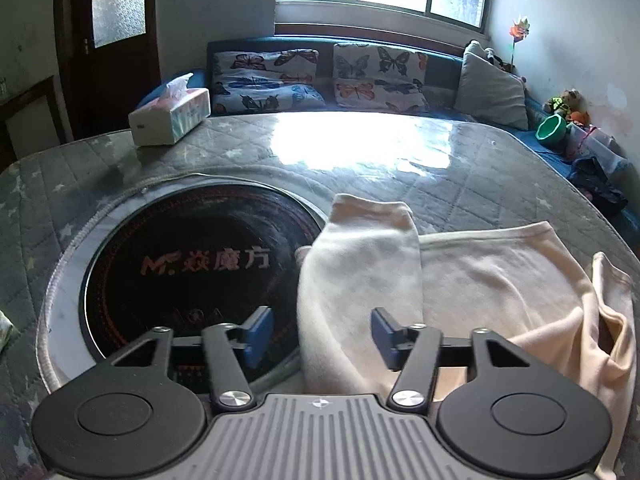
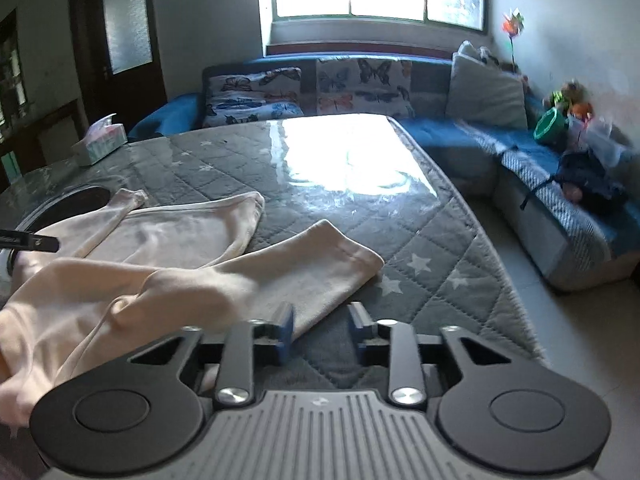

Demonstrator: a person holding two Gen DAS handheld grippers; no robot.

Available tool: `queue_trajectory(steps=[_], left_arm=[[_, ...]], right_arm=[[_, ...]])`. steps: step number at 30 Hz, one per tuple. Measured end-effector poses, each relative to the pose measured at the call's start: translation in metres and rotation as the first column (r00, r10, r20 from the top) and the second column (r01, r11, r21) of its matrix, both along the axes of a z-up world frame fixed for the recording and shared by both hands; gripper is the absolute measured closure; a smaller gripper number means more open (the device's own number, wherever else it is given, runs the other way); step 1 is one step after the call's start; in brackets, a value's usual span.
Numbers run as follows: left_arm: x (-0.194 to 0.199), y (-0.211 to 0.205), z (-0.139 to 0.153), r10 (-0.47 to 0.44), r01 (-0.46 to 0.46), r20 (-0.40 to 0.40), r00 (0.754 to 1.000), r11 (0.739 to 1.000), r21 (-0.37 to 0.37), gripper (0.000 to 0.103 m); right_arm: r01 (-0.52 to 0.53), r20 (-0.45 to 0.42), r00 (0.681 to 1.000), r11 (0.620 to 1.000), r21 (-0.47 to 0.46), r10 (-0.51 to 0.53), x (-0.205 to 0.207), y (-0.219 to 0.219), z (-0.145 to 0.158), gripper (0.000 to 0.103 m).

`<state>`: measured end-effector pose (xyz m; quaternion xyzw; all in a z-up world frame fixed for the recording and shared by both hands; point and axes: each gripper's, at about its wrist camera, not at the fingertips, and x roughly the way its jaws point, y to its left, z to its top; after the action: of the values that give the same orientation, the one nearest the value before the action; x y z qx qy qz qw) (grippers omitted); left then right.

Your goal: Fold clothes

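A cream long-sleeved top [image 1: 500, 280] lies spread on the grey quilted table cover [image 1: 360, 168]. One sleeve [image 1: 360, 260] is folded over the body and reaches onto the black round hob. My left gripper [image 1: 322, 336] hovers over that sleeve, open, with the cloth under the gap and neither pad pressing on it. In the right wrist view the top [image 2: 180, 232] lies to the left and its other sleeve [image 2: 312, 268] stretches toward the table's right edge. My right gripper [image 2: 322, 330] is open at the near edge of that sleeve, with bare cover showing between its pads.
A round black induction hob [image 1: 192, 272] is set into the table on the left. A tissue box [image 1: 170, 116] stands at the far left corner. A blue sofa [image 2: 460, 136] with butterfly cushions runs behind and to the right. The table's edge [image 2: 492, 248] drops to the tiled floor.
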<state>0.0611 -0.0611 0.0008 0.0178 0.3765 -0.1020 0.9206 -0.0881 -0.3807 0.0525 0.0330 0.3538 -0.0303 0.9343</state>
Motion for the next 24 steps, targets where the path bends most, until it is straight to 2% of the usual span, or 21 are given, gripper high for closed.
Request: queue_trajectory(steps=[4,9,10,11,12,13,15,16,21,24], left_arm=[[0.01,-0.001,-0.005,0.0,0.001,-0.025,1.0,1.0,0.012,0.042],[0.017,-0.001,-0.013,-0.008,0.008,-0.058,0.998,1.0,0.0,0.046],[0.018,0.0,-0.014,-0.009,0.009,-0.064,0.998,1.0,-0.009,0.048],[0.018,0.001,-0.015,-0.009,0.008,-0.067,0.998,1.0,-0.021,0.05],[0.018,0.002,-0.015,-0.01,0.008,-0.069,0.998,0.999,-0.033,0.057],[0.018,0.003,-0.014,-0.014,0.011,-0.07,0.997,0.999,-0.044,0.061],[0.016,0.003,-0.013,-0.019,0.015,-0.064,0.998,0.998,-0.055,0.076],[0.015,0.003,-0.013,-0.018,0.014,-0.06,0.998,0.998,-0.058,0.08],[0.006,0.011,-0.004,0.002,-0.005,-0.033,0.999,0.996,-0.09,0.094],[-0.006,0.019,0.005,0.015,-0.015,-0.006,1.0,0.994,-0.11,0.099]], right_arm=[[0.037,-0.024,0.999,0.999,0.017,-0.037,0.024,-0.003,-0.018,0.069],[0.051,-0.035,0.998,0.998,0.029,-0.05,0.036,-0.002,-0.03,0.069],[0.044,-0.029,0.999,0.999,0.022,-0.043,0.036,0.0,-0.032,0.076],[0.035,-0.024,0.999,0.999,0.021,-0.035,0.035,0.001,-0.032,0.083],[0.023,-0.019,1.0,0.999,0.022,-0.023,0.033,0.002,-0.032,0.099],[0.01,-0.013,1.0,1.0,0.024,-0.01,0.031,0.002,-0.032,0.099],[0.0,-0.004,1.0,1.0,-0.002,0.0,0.026,0.005,-0.033,0.099],[0.002,0.003,1.0,1.0,-0.017,-0.002,0.023,0.005,-0.031,0.099],[0.05,0.023,0.999,0.996,-0.075,-0.048,0.003,-0.004,-0.022,0.099],[0.09,0.033,0.996,0.989,-0.116,-0.087,-0.01,-0.014,-0.015,0.099]])
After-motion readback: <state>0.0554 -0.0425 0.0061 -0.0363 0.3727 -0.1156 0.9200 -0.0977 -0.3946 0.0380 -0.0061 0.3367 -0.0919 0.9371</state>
